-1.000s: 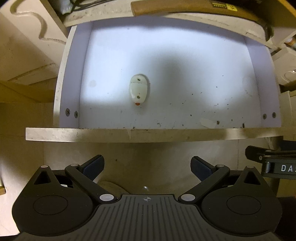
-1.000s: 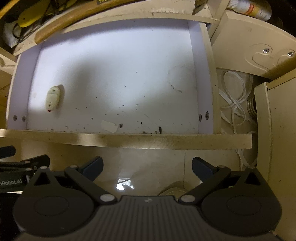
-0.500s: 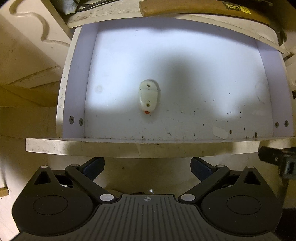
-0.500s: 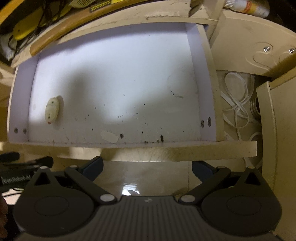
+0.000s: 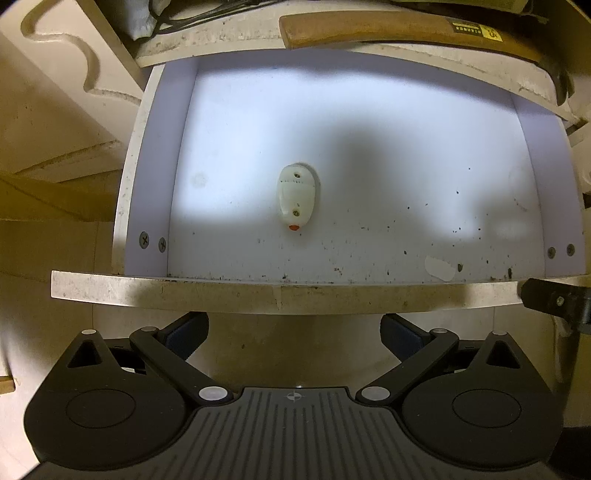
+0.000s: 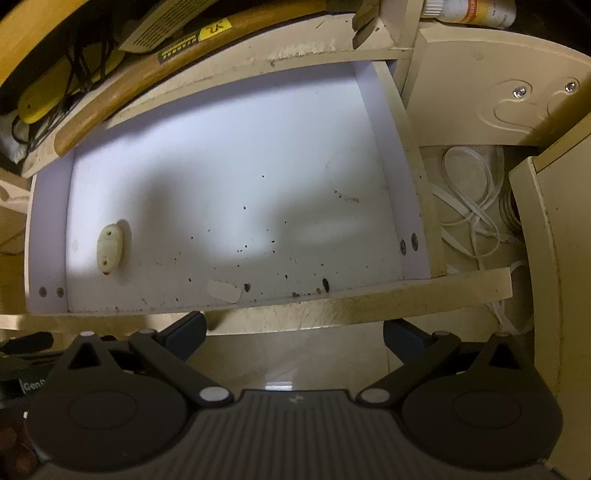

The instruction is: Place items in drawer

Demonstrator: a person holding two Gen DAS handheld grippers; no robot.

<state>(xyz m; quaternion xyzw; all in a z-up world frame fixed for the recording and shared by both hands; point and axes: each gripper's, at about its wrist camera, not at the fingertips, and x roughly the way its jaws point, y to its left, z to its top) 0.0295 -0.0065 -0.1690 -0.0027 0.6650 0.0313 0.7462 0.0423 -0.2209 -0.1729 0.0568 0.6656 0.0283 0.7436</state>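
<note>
An open drawer (image 5: 236, 293) with a white, speckled floor lies below both grippers. A small white oval plastic piece (image 5: 295, 199) with two screw holes and a red tip rests on the drawer floor, left of centre; the right wrist view shows the same white piece (image 6: 109, 249) near the drawer's (image 6: 332, 310) left wall. My left gripper (image 5: 293, 334) hangs open in front of the drawer's front panel, holding nothing. My right gripper (image 6: 293, 334) is open too, just in front of the same panel, with nothing between its fingers.
A wooden hammer handle (image 5: 388, 29) lies on the shelf above the drawer, with a yellow tool (image 6: 40, 96) and cables beside it. White strapping (image 6: 476, 210) is piled right of the drawer. A scrap of paper (image 6: 223, 291) lies by the front wall. The other gripper's tip (image 5: 554, 299) shows at right.
Both cameras have drifted so the drawer sits lower and nearer in view. The right view has tilted, the drawer now slanting. The white piece has not moved in the drawer.
</note>
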